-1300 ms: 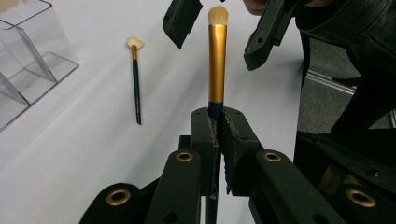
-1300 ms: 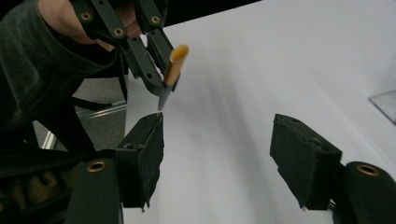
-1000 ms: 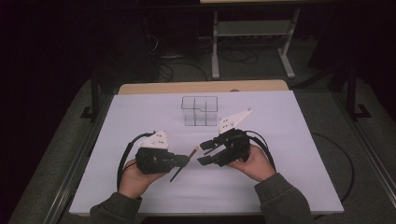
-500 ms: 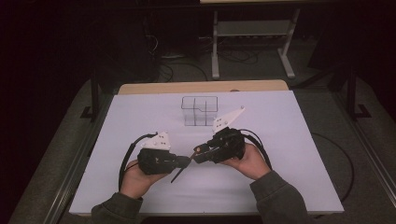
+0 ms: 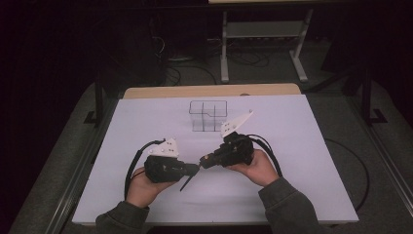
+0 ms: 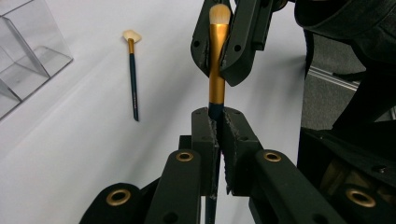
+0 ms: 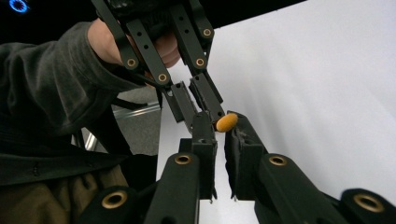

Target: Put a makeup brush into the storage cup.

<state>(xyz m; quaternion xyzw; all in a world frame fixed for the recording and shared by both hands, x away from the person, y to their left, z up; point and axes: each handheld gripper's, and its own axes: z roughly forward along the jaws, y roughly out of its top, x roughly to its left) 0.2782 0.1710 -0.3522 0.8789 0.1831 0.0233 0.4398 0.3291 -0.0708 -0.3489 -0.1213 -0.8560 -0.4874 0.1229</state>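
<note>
The left tongs [image 6: 218, 122] stand clamped on the dark lower handle of a gold-ferruled makeup brush [image 6: 216, 70], which rises upright from between their jaws. Higher up, the right tongs [image 6: 223, 46] have just been closing around the brush's gold part, its pale bristle tip showing above them. On the white surface [image 6: 84, 140] lies a fan brush [image 6: 133, 74], near a clear organizer [image 6: 28, 60].

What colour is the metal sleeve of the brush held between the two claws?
Gold, above a dark handle and below pale cream bristles; the brush shows best in the left gripper view.
</note>
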